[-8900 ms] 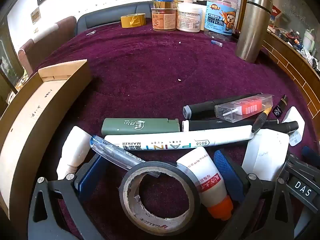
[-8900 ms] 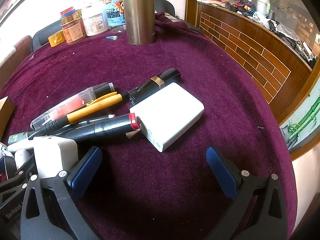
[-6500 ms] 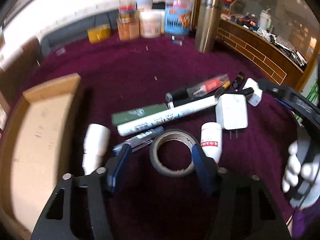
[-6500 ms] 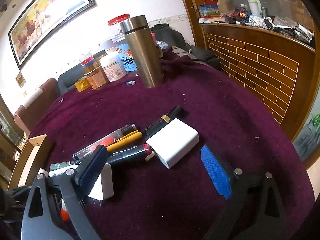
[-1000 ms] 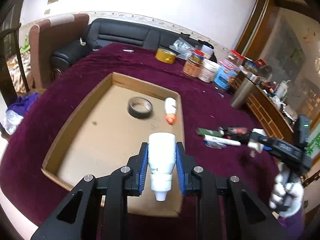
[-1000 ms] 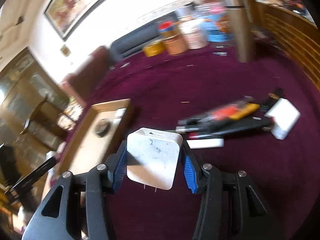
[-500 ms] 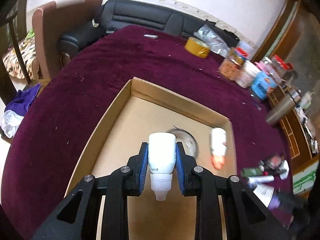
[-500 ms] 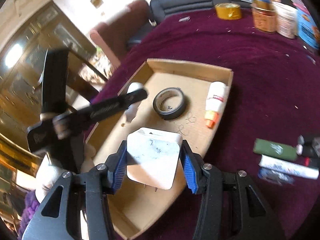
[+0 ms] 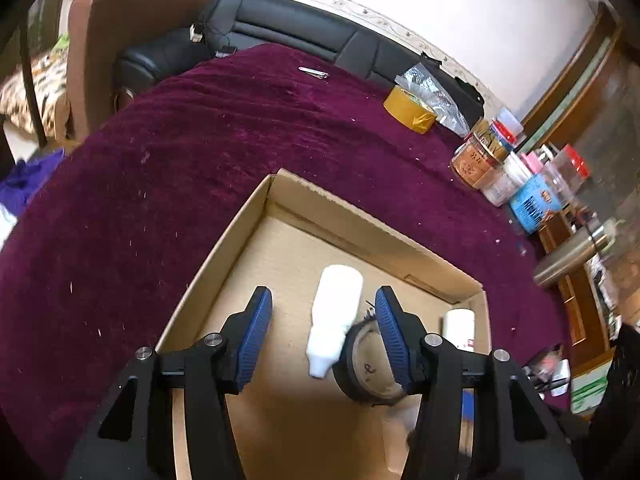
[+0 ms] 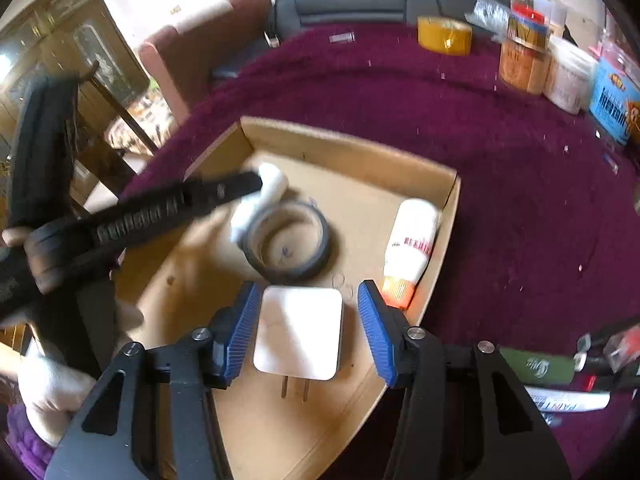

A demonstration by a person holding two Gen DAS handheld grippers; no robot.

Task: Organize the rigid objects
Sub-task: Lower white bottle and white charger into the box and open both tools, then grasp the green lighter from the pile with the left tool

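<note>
Left wrist view: the left gripper [image 9: 323, 334] has its jaws opening, the blue pads well apart. A white squeeze bottle [image 9: 335, 322] lies between the fingers on the floor of the cardboard box [image 9: 362, 216], clear of both pads, nozzle toward the camera. Its lower side touches a black tape roll [image 9: 368, 368], which lies flat partly behind the right-hand finger. Past that finger, a white glue bottle [image 9: 459, 328] lies against the box wall. Beyond the fingertips, across the purple tablecloth [image 9: 200, 152], stand a yellow tape roll [image 9: 409, 111], a group of jars [image 9: 504, 168] and a steel flask [image 9: 568, 258].

Right wrist view: the right gripper [image 10: 304, 326] has its pads parted either side of a white plug adapter [image 10: 298, 332], prongs toward the camera. A narrow gap shows at each pad, so the adapter lies on the box floor unheld. Just ahead of the fingertips lies the tape roll; ahead of the right-hand finger, the glue bottle shows an orange cap.

Only this view shows the adapter, the glue bottle's cap, and the left gripper from outside, blurred, reaching across the box over the squeeze bottle, with a white-gloved hand [image 10: 48, 392] at lower left. Right of the fingers, outside the box, lie a green case [image 10: 536, 366] and a white paint marker [image 10: 568, 402].
</note>
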